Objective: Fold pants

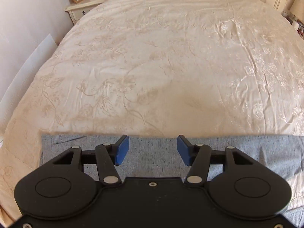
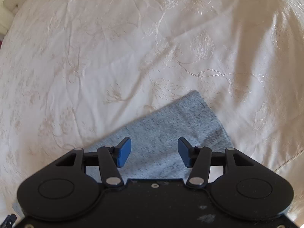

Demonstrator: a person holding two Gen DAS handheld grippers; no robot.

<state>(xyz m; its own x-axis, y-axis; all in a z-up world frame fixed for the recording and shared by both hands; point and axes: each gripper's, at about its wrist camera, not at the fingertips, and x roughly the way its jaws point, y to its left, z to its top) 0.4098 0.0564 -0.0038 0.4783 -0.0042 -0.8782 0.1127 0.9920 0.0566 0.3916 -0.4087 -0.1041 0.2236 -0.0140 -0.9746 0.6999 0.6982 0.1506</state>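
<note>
Heathered grey knit pants (image 1: 152,152) are lying flat on a cream floral-embroidered bedspread (image 1: 152,66), stretching beneath and just ahead of both grippers. The left gripper (image 1: 153,150) is hovering over the fabric with its blue-padded jaws spread wide, gripping nothing; the straight edge of the cloth is running just past its fingertips. The right gripper (image 2: 154,152) is likewise gaping wide and empty above a narrower end of the pants (image 2: 171,123), which is angling away ahead and to its right.
</note>
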